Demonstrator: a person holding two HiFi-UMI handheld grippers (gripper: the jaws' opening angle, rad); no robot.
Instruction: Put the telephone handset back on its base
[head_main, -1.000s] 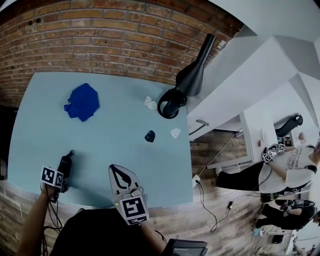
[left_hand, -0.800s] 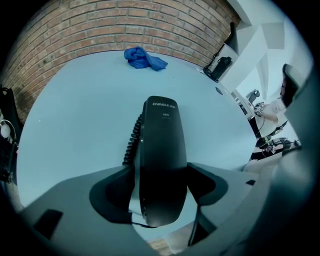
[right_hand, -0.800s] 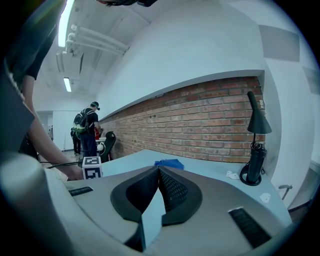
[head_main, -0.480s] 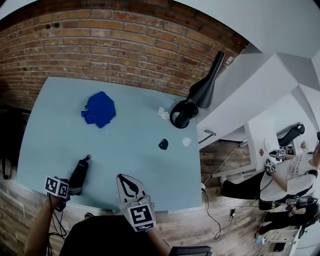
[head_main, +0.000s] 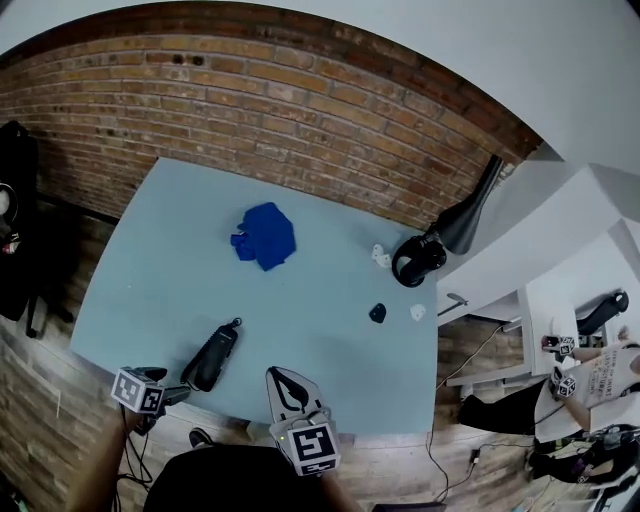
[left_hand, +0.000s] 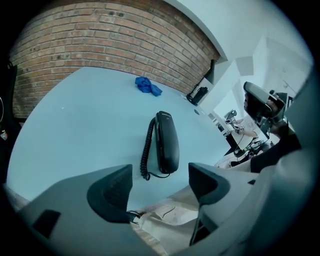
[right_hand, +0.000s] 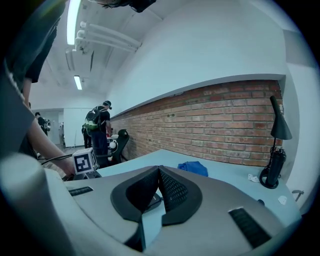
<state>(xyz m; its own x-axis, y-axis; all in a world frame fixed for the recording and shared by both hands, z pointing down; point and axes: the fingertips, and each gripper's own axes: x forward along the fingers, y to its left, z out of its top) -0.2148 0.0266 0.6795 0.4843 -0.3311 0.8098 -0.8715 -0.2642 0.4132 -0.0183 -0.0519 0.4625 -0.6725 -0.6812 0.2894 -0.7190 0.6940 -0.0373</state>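
Grey left tool (left_hand: 160, 181), black ribbed pads (left_hand: 113, 192)

Head view sits way up over the table (head_main: 180, 260) and looks almost straight down, with the brick wall (head_main: 200, 90) curving along the top of the frame. Left gripper view is low at the table's edge, facing across it toward that wall, telephone (left_hand: 166, 142) close at center. Right gripper view skims the tabletop too, wall across the middle and right. All three catch the blue cloth (head_main: 265, 236) and the black lamp (head_main: 450, 235).
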